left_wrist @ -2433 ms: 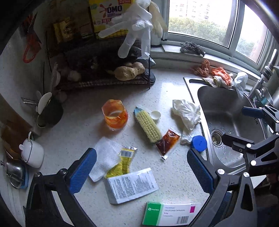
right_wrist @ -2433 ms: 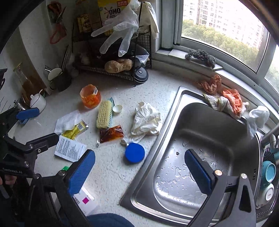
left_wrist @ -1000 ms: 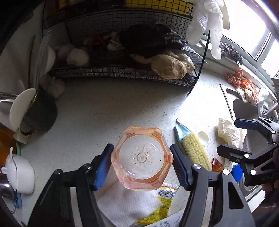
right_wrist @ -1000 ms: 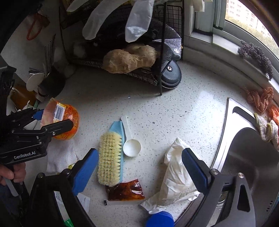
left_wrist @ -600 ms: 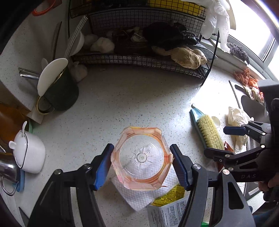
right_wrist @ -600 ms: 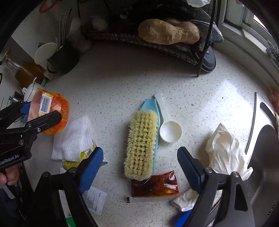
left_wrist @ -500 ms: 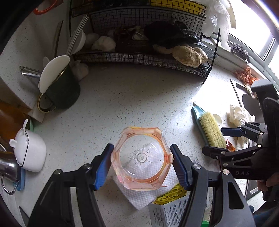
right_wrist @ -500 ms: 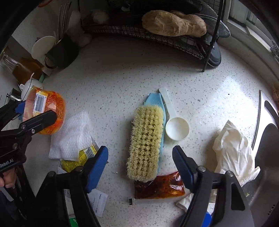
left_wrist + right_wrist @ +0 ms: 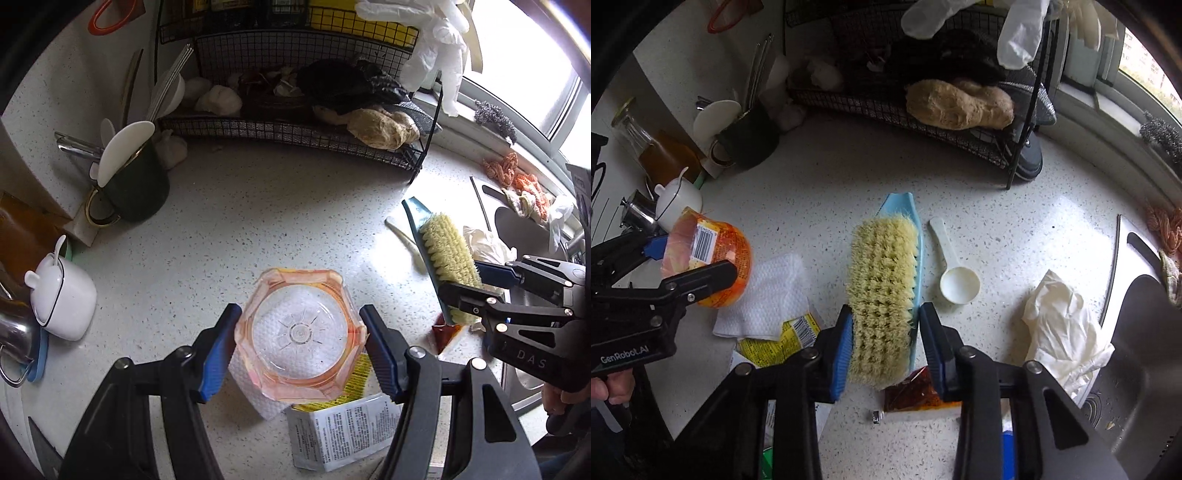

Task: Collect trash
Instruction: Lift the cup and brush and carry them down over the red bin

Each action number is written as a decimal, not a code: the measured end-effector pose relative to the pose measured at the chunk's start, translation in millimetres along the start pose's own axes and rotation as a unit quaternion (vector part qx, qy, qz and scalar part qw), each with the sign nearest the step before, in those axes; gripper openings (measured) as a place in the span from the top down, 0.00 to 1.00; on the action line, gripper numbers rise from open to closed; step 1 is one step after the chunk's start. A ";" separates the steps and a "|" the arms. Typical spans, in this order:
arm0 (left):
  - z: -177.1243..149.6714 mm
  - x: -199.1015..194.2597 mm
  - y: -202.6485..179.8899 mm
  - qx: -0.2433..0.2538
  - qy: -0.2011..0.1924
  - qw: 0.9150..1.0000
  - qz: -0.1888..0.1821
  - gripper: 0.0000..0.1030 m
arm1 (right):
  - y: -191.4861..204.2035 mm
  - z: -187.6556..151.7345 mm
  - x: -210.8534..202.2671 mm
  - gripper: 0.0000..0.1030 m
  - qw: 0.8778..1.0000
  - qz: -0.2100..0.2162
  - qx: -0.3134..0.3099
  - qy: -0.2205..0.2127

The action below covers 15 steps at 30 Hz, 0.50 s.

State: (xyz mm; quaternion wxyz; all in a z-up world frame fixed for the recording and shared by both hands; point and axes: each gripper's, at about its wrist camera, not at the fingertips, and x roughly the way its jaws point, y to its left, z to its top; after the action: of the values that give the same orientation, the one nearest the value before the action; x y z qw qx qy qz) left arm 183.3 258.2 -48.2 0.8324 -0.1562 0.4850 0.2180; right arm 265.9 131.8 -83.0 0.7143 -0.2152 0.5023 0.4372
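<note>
The scrubbing brush [image 9: 884, 295] lay bristles-up on the speckled worktop [image 9: 831, 177], its long axis running away from the right tool [image 9: 886, 350] toward the wire rack [image 9: 923, 110], with the pale blue handle tip at the far end and the near end sitting between the right tool's blue pads. Those jaws were closing on the brush across its width, so the grip crossed the long axis squarely; the pads looked to be at or just touching the bristle sides, though I could not tell that they pressed yet. Just beside the brush on its right lay a white plastic scoop [image 9: 955, 271], apart from the bristles, and just under the brush's near end a brown sauce sachet [image 9: 916, 397], partly hidden by the right finger. Further right, a crumpled white glove [image 9: 1067, 328] rested against the sink rim [image 9: 1119, 258]. To the left, well clear of the brush, the left tool [image 9: 299, 349] was clamped on an orange plastic cup [image 9: 301, 332], held above a white paper towel [image 9: 764, 295] and a yellow wrapper [image 9: 790, 338], with a printed leaflet [image 9: 343, 432] nearer the camera. The right hand's tool was plainly the nearer one to the brush, and my judgement is that a straight lift along the tool's own line should carry it off without catching the scoop.
</note>
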 end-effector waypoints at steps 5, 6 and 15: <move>-6.3 -22.7 -26.9 0.025 -0.019 0.999 -0.003 0.39 | -8.0 -24.5 -42.0 0.68 1.000 -0.005 0.007 -0.026; -8.9 -28.2 -33.9 0.031 -0.023 0.999 -0.004 0.39 | -11.3 -31.0 -50.8 0.68 0.999 -0.007 0.010 -0.032; -58.8 -79.5 -111.4 0.081 -0.050 0.995 -0.012 0.39 | -22.5 -102.1 -113.4 0.68 0.997 -0.014 0.037 -0.060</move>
State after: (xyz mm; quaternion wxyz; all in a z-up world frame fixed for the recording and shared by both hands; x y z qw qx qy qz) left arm 162.5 118.3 -1.5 0.8679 -0.0835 0.4572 0.1755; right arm 218.0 -2.6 -24.4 0.7566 -0.1691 0.4718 0.4200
